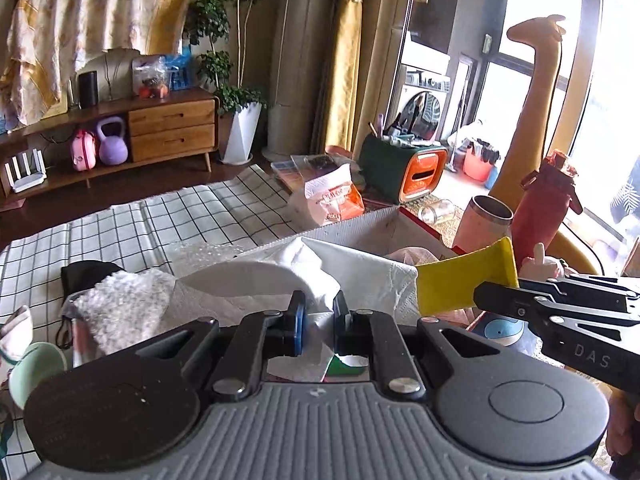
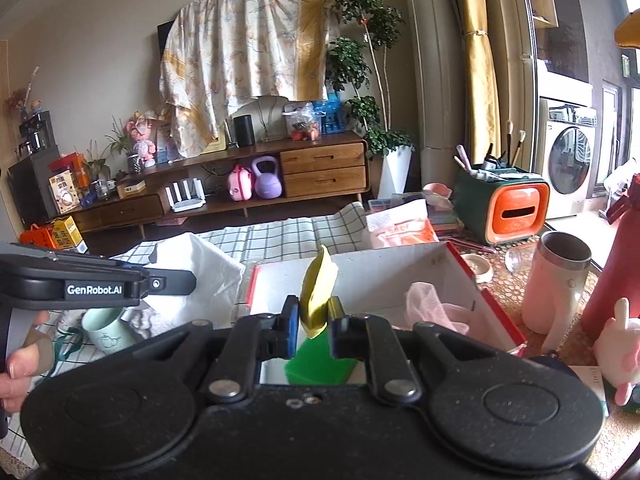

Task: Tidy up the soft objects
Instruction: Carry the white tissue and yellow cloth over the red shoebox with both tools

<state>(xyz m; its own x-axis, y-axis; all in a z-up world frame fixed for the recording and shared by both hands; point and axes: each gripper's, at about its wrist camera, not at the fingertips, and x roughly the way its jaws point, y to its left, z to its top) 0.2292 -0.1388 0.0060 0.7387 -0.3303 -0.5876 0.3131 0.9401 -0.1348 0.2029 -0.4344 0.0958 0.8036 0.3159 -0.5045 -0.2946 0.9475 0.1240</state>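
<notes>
Left claw (image 1: 318, 316) clamped on white paper towel (image 1: 360, 276), right claw (image 2: 314, 320) pinching yellow cloth (image 2: 318, 292), both at near edge of red-rimmed cardboard box (image 2: 460, 264). Beside box: pink tumbler (image 2: 556, 280), red bottle (image 2: 616, 264), mint mug (image 2: 105, 330).

Your left gripper (image 1: 318, 322) has a grey ribbed housing at its base, flanked by two round black discs with a speckled matte finish. Black linkage arms run forward from silver rivets to fingers faced with blue pads (image 1: 298, 320). Seen from the side, its black flat fingers carry a white "GenRobot.AI" label and a small screw. Your right gripper (image 2: 314, 322) has the same discs, rivets and blue pads (image 2: 291, 330), its base darker; its side shows raised "DAS" lettering.
</notes>
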